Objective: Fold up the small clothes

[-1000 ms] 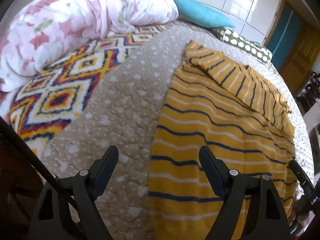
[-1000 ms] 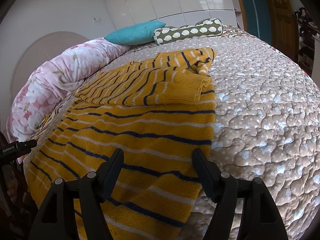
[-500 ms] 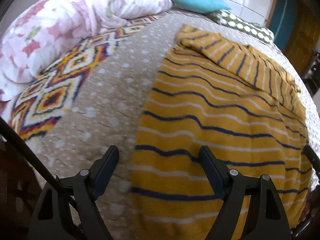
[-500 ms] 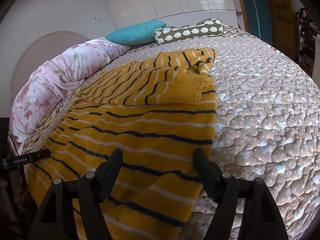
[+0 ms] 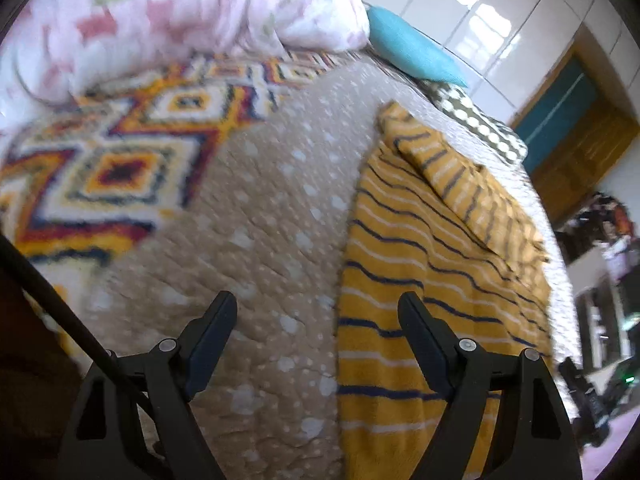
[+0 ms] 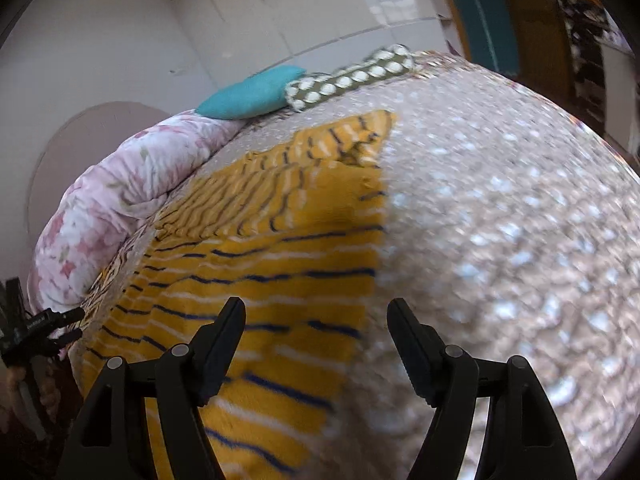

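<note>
A yellow sweater with navy and white stripes (image 5: 432, 264) lies flat on the bed, its sleeves folded across the chest at the far end. In the left wrist view my left gripper (image 5: 318, 314) is open and empty, hovering over the sweater's left edge near the hem. In the right wrist view the sweater (image 6: 280, 256) fills the left half. My right gripper (image 6: 316, 318) is open and empty above the sweater's right edge. The left gripper (image 6: 38, 330) shows at the far left of that view.
The bed has a beige dotted quilt (image 5: 260, 208). A patterned blanket (image 5: 120, 168) and a pink floral duvet (image 5: 180, 20) lie to the left. A teal pillow (image 6: 252, 98) and a dotted bolster (image 6: 352, 78) sit at the head. A wooden door (image 5: 580, 148) is at the right.
Both grippers have shifted outward: the left one to the left, so the sweater edge now sits under its right finger, and the right one to the right. Both stay open.
</note>
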Tool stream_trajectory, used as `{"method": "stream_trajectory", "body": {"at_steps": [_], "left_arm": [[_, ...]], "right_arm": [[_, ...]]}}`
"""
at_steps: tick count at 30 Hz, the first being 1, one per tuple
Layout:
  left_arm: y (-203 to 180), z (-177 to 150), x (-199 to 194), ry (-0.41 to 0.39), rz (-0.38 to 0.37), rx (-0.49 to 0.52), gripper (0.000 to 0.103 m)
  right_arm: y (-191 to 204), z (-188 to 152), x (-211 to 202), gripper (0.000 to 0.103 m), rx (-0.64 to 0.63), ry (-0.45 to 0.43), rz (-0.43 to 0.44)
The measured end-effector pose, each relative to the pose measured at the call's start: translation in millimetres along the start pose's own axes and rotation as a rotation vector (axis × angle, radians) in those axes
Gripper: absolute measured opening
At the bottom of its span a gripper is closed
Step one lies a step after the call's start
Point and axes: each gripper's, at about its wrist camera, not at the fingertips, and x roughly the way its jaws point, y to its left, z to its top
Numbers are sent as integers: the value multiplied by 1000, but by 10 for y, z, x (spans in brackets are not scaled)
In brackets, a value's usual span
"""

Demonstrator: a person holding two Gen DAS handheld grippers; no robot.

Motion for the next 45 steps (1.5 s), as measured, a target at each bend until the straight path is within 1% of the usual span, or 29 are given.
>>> {"method": "stream_trajectory", "body": {"at_steps": [1,2,3,4,5,6,8,10,11,13,15,16,17,19,20,21,25,27,29,31,32,33,34,35,36,37,39,41,45], "left_arm": [[-4,-9,18,2,-20,2,82],[-36,-29,29,0,-34,13,82],[-71,-30,44,3,-58,33,82],[-119,-26,80,18,-99,53,82],[-155,-26,122,40,-143,63,82],[-191,-26,186,78,-203,66,82],[-251,-43,320,145,-284,70,82],[-307,-64,396,157,-299,92,83],[-320,-69,411,155,-301,99,83],[-318,-88,406,152,-340,95,83],[-305,-114,376,158,-386,89,82],[-293,-136,348,167,-415,85,76],[-277,-155,319,179,-440,79,67],[-242,-209,289,213,-493,58,57],[-223,-247,274,223,-509,48,56],[-208,-288,257,223,-513,44,55],[-235,-452,172,205,-496,55,55],[-303,-518,158,197,-479,77,60],[-338,-561,131,191,-473,97,69],[-379,-581,103,181,-456,105,71],[-391,-575,102,184,-447,104,71],[-406,-557,109,188,-432,100,70],[-425,-521,122,186,-405,96,49],[-446,-462,142,182,-342,98,11],[-449,-387,165,189,-277,102,8],[-428,-332,142,183,-266,86,8],[-384,-235,-4,143,-294,57,7],[-420,-190,-247,91,-292,92,7],[-485,-287,-618,58,-303,166,7]], "right_arm": [[-74,-42,-34,78,28,12,-3],[-163,-92,-64,78,69,30,12],[-237,-136,-92,78,110,41,46],[-296,-187,-150,78,156,40,87],[-319,-211,-183,78,178,41,113],[-319,-236,-202,78,199,50,145],[-288,-294,-186,78,250,85,247],[-208,-349,-114,78,275,119,313],[-139,-364,-76,78,270,132,328],[15,-372,-5,78,246,157,352],[115,-386,75,78,258,186,410],[162,-401,121,78,273,200,446],[209,-412,159,78,284,206,463],[284,-453,188,78,285,204,468],[312,-473,187,78,286,201,467],[324,-491,187,77,288,200,468],[300,-584,152,69,318,215,479],[272,-631,107,67,326,222,481],[292,-701,60,66,316,228,476],[318,-755,19,63,293,230,459],[339,-770,7,62,282,231,450],[358,-780,3,59,271,231,436],[371,-781,21,48,267,232,419],[371,-771,47,39,266,239,389],[359,-757,77,19,269,247,369],[335,-741,93,12,273,252,351],[327,-694,33,11,267,242,354],[369,-642,-121,10,223,216,358],[470,-595,-503,9,141,194,396]]}}
